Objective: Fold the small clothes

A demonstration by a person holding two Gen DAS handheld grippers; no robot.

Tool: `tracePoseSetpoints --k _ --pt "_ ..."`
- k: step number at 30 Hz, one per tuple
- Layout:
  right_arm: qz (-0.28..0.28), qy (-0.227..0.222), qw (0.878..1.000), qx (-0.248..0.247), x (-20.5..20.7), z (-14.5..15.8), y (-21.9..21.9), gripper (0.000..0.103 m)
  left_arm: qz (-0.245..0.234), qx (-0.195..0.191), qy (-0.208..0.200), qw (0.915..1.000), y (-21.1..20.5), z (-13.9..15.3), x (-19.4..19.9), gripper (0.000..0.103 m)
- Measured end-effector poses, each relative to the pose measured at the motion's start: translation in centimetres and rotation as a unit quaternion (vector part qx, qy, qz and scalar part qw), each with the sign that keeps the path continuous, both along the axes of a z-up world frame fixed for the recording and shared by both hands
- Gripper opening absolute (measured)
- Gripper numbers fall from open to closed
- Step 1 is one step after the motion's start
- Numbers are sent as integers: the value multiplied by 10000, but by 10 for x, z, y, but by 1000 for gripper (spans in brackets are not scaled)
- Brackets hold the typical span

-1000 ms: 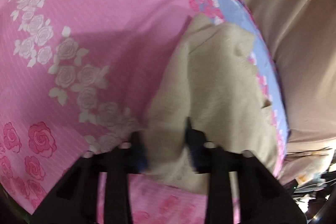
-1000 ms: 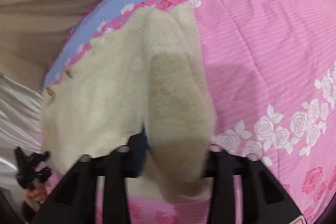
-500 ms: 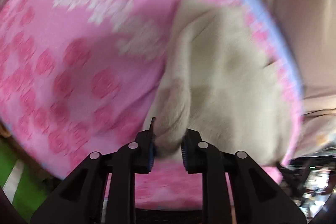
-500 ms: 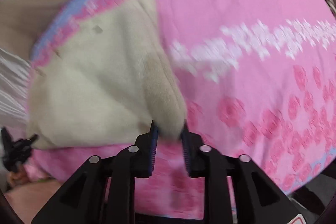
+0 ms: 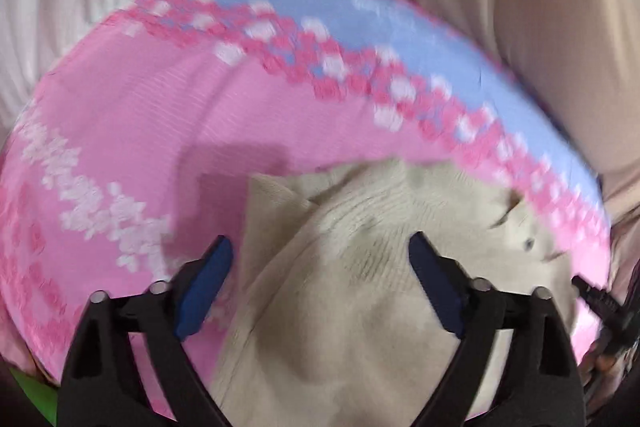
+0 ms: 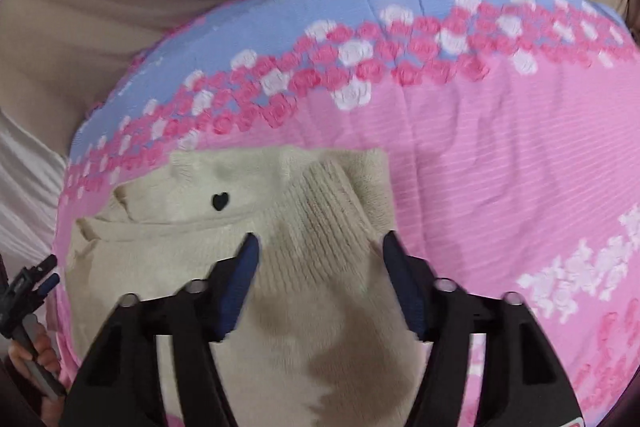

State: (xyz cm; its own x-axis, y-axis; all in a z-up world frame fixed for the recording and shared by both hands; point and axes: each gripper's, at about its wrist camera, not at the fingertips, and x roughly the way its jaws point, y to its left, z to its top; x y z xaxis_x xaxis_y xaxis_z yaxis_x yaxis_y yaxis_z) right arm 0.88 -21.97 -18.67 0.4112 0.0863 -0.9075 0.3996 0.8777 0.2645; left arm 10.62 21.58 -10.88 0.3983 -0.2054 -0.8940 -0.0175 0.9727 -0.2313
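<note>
Each hand-held gripper [image 5: 320,259] [image 6: 318,251] is built of black, angular fingers. Blue pads [image 5: 204,291] are fitted inside; silver screws [image 5: 481,283] are set behind them.

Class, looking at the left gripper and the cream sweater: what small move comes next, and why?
Probably lift the left gripper clear of the cream sweater: its jaws are opening, no pad presses the knit, and the folded sweater lies on the pink sheet.

A cream knit garment [image 6: 224,239] lies on the pink rose-print bed cover [image 6: 500,167], near its blue far edge. The right tool [image 6: 318,251] hovers over the ribbed fold, its jaws closing around it, pads apart from the knit. A black heart [image 6: 220,201] marks the garment.
</note>
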Motion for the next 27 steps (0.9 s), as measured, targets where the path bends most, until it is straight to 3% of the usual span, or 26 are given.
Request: tracePoseSetpoints --k 1,2,4,7,10,12,14,15,17,19,20,21,22,23,24,27 --pt "-14 24 10000 15 1 -3 1 7 -223 -42 200 9995 -6 -12 5 31" --pt "-36 -140 9999 63 -2 4 4 7 -267 -74 364 9990 -5 -16 3 7" --pt "3 -547 9985 32 -10 32 12 6 -136 -514 17 9986 7 3 -7 6" --pt "20 -1096 9939 -99 -12 79 12 6 -27 -697 -373 9969 21 32 -11 6" --pt "-13 -1115 9935 -234 15 86 5 6 20 -497 -409 9979 19 34 12 7" --pt "3 -778 9967 -216 39 58 0 13 56 -220 -253 9994 11 15 32 17" --pt "-117 -260 9988 -387 52 23 -3 14 215 212 150 9994 5 -13 48 30" --pt "-224 -139 9985 -470 52 18 -4 14 293 404 265 9984 4 -21 50 30" --pt "-359 -603 9974 -183 36 32 -3 14 389 282 73 9988 2 -9 38 32" --pt "-287 -977 9948 -41 20 53 6 14 444 93 -336 9984 5 14 18 48" --pt "-152 -1025 9946 -49 17 59 13 14 465 59 -592 9971 5 26 9 67" --pt "-45 -961 9953 -111 21 60 16 24 476 86 -788 9957 5 33 6 81" --pt "23 -862 9961 -207 27 59 18 51 477 191 -973 9939 1 39 3 83" --pt "56 -765 9963 -391 35 55 19 62 387 332 -1066 9930 -5 43 8 84" --pt "61 -700 9959 -571 44 51 19 66 278 420 -1035 9934 -10 41 16 84" --pt "57 -295 9975 -637 66 29 16 66 52 798 -614 9949 -24 17 47 88"
